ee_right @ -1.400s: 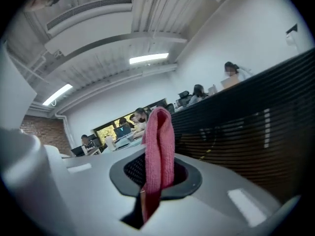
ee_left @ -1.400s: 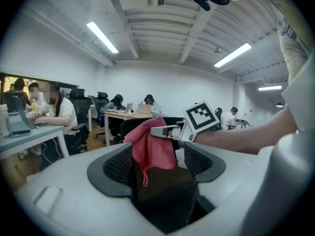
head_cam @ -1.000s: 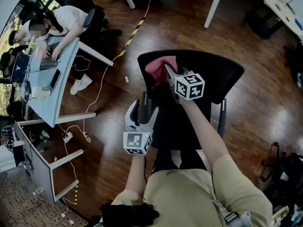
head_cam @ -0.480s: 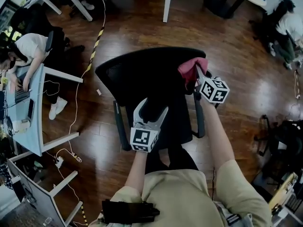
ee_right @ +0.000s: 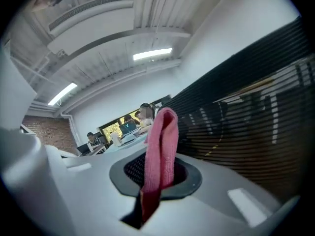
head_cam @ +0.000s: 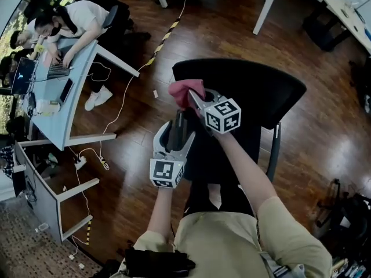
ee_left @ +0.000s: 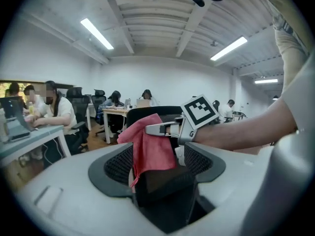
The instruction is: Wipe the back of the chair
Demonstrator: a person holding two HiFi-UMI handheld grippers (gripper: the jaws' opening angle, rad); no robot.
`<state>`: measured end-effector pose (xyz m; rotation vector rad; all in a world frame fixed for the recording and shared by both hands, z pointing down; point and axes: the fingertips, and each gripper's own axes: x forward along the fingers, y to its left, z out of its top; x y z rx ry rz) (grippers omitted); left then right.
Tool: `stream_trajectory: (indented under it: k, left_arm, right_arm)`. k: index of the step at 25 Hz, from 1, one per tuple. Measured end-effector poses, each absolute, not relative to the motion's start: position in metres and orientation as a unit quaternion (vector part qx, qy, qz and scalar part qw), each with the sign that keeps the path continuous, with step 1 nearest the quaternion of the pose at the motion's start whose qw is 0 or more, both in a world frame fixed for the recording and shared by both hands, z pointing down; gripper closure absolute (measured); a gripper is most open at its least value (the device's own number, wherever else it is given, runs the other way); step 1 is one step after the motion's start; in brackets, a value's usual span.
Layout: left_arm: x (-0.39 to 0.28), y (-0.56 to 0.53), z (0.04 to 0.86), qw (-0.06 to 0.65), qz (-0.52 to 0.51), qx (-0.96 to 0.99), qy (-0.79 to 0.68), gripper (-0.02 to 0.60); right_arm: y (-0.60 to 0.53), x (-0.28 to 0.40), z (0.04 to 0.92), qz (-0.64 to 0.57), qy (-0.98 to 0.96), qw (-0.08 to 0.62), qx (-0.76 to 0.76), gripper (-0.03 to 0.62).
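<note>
Cloth (ee_right: pixel 160 151) stands upright in right gripper (head_cam: pixel 196 99), beside chair back (head_cam: pixel 255 83).

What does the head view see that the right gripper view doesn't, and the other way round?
Only the head view: the left gripper clamped on a dark part of the chair, and the wooden floor. Only the right gripper view: ceiling lights and a brick wall. Both: the pink cloth pinched in the right gripper, the chair's black back, and people working at a desk.
</note>
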<state>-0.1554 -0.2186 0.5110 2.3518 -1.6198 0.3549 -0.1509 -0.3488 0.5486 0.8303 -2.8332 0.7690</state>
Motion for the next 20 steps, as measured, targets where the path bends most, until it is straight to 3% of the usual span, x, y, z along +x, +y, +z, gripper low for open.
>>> stream_trajectory:
  k: [3,6,12,16,20]
  left_arm:
    - [-0.190,-0.211,0.510,0.135,0.127,0.787,-0.589,0.272]
    - [-0.191,-0.210,0.515,0.143,0.125,0.787,-0.587,0.273]
    - [-0.114,-0.236,0.537,0.158,0.106,0.840,-0.509,0.273]
    - [-0.022,-0.236,0.542,0.172,0.087,0.876,-0.441,0.272]
    - [0.027,-0.225,0.533,0.200,0.058,0.890,-0.407,0.272]
  right_arm:
    - [-0.363,-0.194,0.556,0.247,-0.928,0.063,0.271,0.577]
    - [-0.373,-0.171,0.568,0.243,-0.918,0.073,0.304,0.577]
    - [-0.385,0.012,0.584,0.265,-0.855,0.057,0.442,0.577]
    - [-0.371,0.168,0.581,0.215,-0.797,0.105,0.554,0.577]
    - [-0.363,0.225,0.577,0.213,-0.779,0.108,0.580,0.577]
